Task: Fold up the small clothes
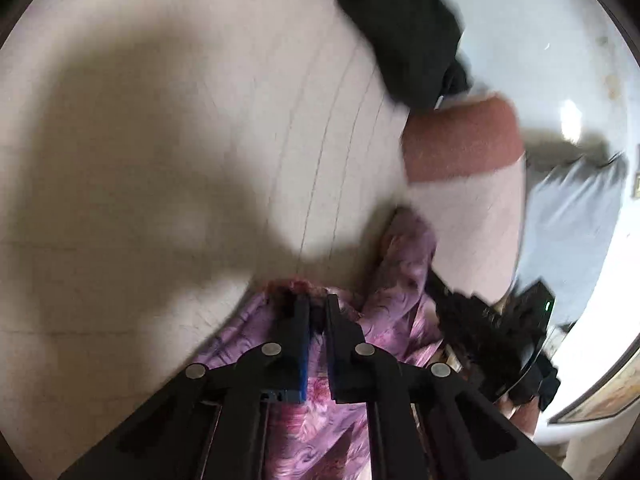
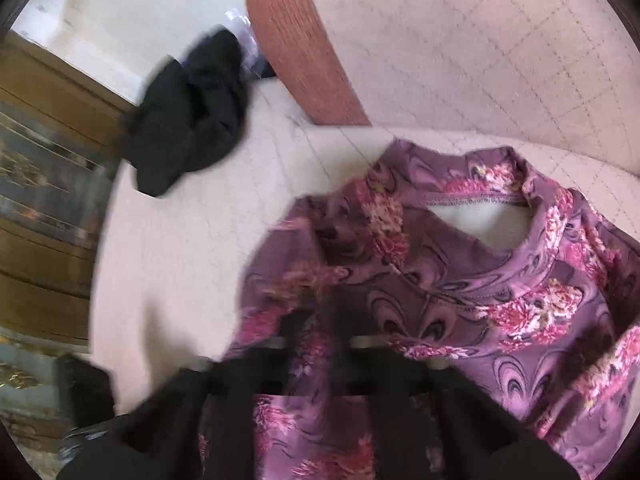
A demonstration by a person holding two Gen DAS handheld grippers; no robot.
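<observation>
A purple garment with pink flowers (image 2: 500, 300) lies on a cream quilted surface (image 2: 180, 240), its neck opening turned up and to the right. In the right wrist view my right gripper (image 2: 320, 320) is blurred and sits low over the garment's left part, its fingers close together with the cloth between them. In the left wrist view the same garment (image 1: 400, 288) hangs bunched under my left gripper (image 1: 318, 306), which is shut on its crumpled edge. A blurred black device with a small green light (image 1: 536, 312) shows at the garment's right end.
A black garment (image 2: 188, 116) lies crumpled at the far edge of the surface, also seen as a black garment (image 1: 400, 28) top centre. A cream cushion with a reddish-brown band (image 2: 296, 48) stands behind. Wooden furniture (image 2: 48, 92) is left; pale blue cloth (image 1: 572, 220) is right.
</observation>
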